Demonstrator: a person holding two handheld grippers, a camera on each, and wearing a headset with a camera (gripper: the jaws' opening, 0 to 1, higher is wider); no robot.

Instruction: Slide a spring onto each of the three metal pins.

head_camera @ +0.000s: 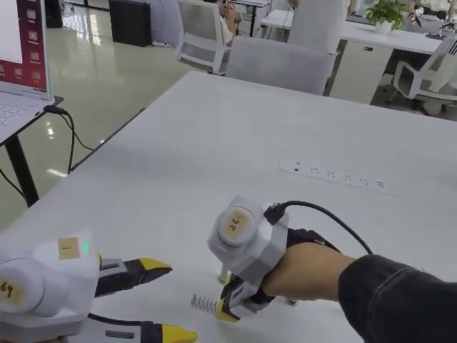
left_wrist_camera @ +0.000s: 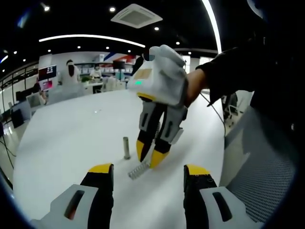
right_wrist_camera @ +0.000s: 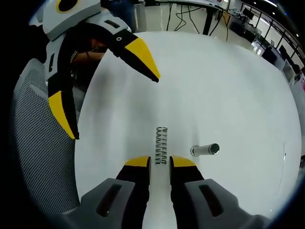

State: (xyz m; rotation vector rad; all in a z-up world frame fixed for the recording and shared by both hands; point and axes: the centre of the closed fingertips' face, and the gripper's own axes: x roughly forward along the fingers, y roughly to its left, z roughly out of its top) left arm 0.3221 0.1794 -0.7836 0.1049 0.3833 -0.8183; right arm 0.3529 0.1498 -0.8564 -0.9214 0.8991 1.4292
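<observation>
Spring (right_wrist_camera: 162, 143), a small silver wire coil, lay flat on the white workbench top (head_camera: 214, 143), close in front of the person. Right gripper (right_wrist_camera: 161, 162), white body with yellow-tipped black jaws, was clenched on the spring's near end. The rest of the coil stuck out straight ahead of the tips, along the surface. In the head view that gripper came in from the right, held by a hand (head_camera: 307, 275) in a dark sleeve, tips down at the table, with the spring poking out to its left. Left gripper (left_wrist_camera: 148, 169), same build, sat released with its jaws spread wide. It was just short of the spring, pointed at it, not touching. Short silver metal pin (left_wrist_camera: 127, 148) stood upright just beyond the spring, near the right gripper's tips but apart from them. Farther back on the bench lay a flat white power strip (head_camera: 335, 175). Past the far edge stood a grey office chair (head_camera: 278, 64). Off to the left, an open laptop (head_camera: 21, 57) sat on a separate stand.
</observation>
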